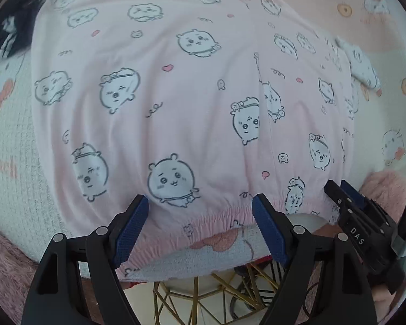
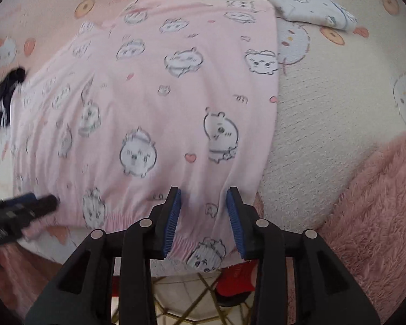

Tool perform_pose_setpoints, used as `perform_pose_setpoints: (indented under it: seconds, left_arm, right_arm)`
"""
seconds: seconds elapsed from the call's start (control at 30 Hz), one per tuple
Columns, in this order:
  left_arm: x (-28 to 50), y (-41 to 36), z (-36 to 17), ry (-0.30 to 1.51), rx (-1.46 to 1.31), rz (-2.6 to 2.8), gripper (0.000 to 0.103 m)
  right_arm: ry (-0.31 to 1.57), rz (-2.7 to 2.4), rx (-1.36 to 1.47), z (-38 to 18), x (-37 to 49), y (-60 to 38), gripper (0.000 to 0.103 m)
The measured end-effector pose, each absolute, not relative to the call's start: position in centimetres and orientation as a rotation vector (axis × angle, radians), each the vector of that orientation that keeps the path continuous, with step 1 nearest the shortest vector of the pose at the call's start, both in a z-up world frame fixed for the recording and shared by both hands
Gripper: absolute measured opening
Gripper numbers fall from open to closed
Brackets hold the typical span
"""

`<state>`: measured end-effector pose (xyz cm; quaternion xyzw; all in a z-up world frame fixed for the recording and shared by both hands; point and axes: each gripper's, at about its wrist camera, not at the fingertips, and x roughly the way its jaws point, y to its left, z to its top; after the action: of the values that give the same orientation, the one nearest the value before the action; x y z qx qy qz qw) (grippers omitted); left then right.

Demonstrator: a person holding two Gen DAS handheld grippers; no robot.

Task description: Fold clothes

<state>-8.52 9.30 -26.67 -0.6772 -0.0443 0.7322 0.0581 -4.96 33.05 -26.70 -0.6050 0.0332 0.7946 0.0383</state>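
Pink pyjama trousers [image 1: 176, 103] printed with white cartoon animals lie spread flat on a patterned bedspread [image 1: 10, 124], elastic waistband at the near edge. Going left to right: one dark striped garment [image 1: 10, 29] lies at the far left corner, touching the trousers; one left gripper [image 1: 200, 222] hangs over the waistband, its jaws wide apart and holding nothing; one right gripper [image 2: 204, 216] stands over the waistband's right end, part open, cloth between its pads but not pinched; one folded white printed garment [image 2: 311, 8] lies far right.
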Motion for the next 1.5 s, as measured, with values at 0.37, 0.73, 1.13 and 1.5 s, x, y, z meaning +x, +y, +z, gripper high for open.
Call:
perform_pose_setpoints:
  seconds: [0.37, 0.73, 1.13, 1.5]
  left_arm:
    - [-5.8, 3.7, -27.4, -0.012, -2.223, 2.339, 0.081]
    - [-5.2, 2.0, -27.6, -0.001, -2.201, 2.345, 0.082]
    - [-6.1, -0.6, -23.7, -0.411, -1.670, 2.388, 0.061]
    - [-4.5, 2.6, -26.6, -0.341, -1.873, 2.253, 0.056]
  right_arm:
    - [0.409, 2.334, -1.921, -27.6, -4.4, 37.1, 0.036]
    - [0.304, 2.305, -1.918, -27.8, -3.4, 36.6, 0.037]
    - [0.774, 2.292, -2.073, -29.6, -2.1, 37.2, 0.037]
    - [0.661, 2.342, -2.090, -30.0, -4.6, 33.0, 0.015]
